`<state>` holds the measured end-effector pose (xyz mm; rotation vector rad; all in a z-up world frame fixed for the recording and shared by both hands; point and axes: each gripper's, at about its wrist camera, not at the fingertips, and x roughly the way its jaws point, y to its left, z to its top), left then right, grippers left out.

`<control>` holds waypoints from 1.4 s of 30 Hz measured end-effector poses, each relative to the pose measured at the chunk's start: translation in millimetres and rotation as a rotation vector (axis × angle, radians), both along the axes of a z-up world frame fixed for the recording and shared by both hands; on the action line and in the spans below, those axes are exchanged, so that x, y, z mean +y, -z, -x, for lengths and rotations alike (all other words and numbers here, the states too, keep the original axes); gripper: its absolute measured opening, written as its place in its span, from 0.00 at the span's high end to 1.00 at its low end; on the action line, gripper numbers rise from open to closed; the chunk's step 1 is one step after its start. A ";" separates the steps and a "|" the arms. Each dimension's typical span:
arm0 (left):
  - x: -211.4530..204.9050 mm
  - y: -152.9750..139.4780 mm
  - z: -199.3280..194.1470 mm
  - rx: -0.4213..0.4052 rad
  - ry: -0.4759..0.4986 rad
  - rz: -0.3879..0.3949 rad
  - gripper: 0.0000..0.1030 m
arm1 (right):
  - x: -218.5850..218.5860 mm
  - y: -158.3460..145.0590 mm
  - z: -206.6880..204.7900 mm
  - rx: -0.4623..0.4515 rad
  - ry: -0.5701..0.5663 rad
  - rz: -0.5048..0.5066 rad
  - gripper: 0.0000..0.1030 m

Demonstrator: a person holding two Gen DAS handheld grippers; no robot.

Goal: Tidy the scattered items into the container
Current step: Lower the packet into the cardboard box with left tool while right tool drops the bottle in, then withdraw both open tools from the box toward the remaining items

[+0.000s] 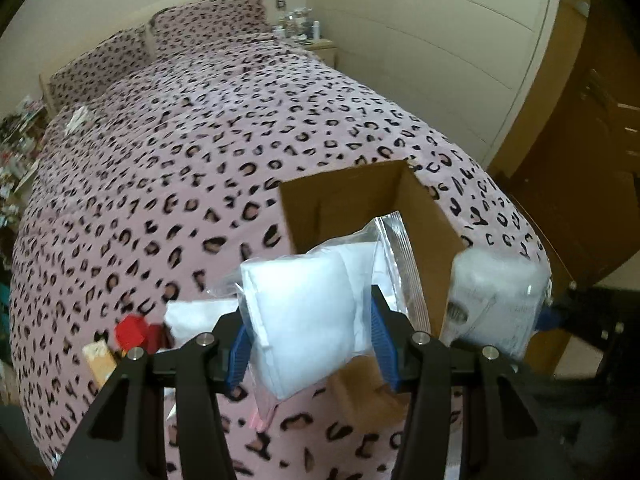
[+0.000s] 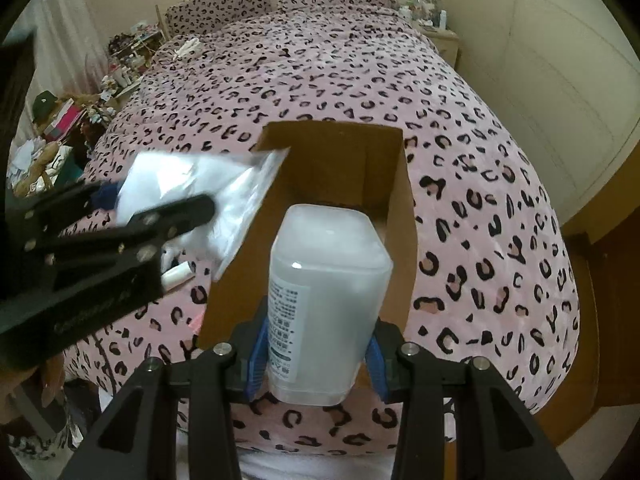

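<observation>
With 2 items carried at the open cardboard box [image 2: 384, 184] on the bed, the left gripper [image 1: 308, 340] clamps a plastic pouch [image 1: 304, 312], the right gripper [image 2: 316, 356] a translucent bottle [image 2: 332, 300], while a red box [image 1: 130, 332] and white tube [image 2: 178, 274] await on the leopard-print bedspread [image 1: 180, 184]

Dim warm indoor light, soft shadows, fisheye bending at dark rounded edges, motion blur on the bag [image 1: 304, 320] and bedspread [image 1: 200, 184], small glare on the bottle [image 2: 296, 266]

Bed [image 1: 200, 152] w/ cardboard box [image 1: 344, 200], red item [image 1: 130, 330]
</observation>
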<state>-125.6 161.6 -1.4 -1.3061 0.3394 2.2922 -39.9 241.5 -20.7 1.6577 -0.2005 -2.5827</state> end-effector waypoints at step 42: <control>30.2 26.8 19.9 -0.076 0.023 -0.003 0.31 | 18.6 26.4 14.9 -0.095 0.026 0.012 0.59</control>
